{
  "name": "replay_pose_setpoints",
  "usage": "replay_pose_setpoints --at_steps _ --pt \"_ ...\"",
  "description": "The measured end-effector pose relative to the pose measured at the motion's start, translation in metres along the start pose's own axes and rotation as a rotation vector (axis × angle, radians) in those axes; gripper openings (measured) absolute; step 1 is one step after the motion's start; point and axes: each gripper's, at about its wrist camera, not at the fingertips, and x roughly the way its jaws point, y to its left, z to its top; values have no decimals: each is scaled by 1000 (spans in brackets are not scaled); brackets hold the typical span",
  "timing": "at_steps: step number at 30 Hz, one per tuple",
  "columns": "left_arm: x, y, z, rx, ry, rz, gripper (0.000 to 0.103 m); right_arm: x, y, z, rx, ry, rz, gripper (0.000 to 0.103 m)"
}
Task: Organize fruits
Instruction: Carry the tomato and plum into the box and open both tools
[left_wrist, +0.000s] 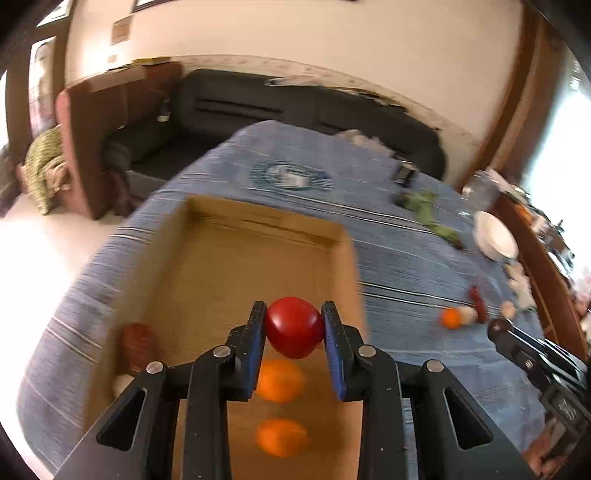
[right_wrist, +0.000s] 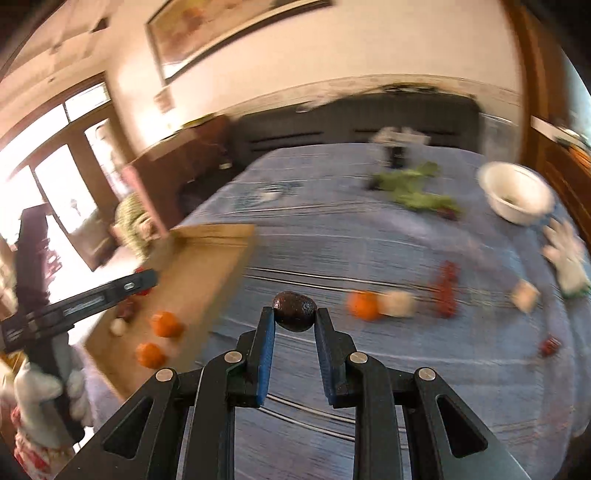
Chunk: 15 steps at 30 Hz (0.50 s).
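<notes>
Both clamp fruit: left gripper (left_wrist: 294, 325) red apple (left_wrist: 293, 326), right gripper (right_wrist: 294, 314) avocado (right_wrist: 294, 309).

1. Your left gripper (left_wrist: 294, 325) has black linkage arms, round silver pivot pins and blue pads lining its jaws.
2. Your right gripper (right_wrist: 294, 320) matches it.
3. Your left hand (right_wrist: 40, 391) wears a white glove.

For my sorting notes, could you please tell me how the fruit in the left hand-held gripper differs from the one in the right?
The red fruit in the left hand-held gripper is bright, smooth and glossy; the dark fruit in the right hand-held gripper is brownish-black, rough and dull. The red fruit hangs over the box, the dark fruit over the blue cloth. Both are clamped between fingertips.
</notes>
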Motion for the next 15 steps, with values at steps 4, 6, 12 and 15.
replay_pose_setpoints --at_steps 4,6,12,15 --pt "13 33 7 -36 33 51 29 32 45 8 -68 37 55 25" --pt "22 46 8 -46 57 70 29 54 66 12 -93 71 84 25" --pt "45 69 7 -71 125 96 29 115 96 16 -135 160 89 25" --pt "51 75 6 -81 142 92 29 145 97 18 -112 216 96 25"
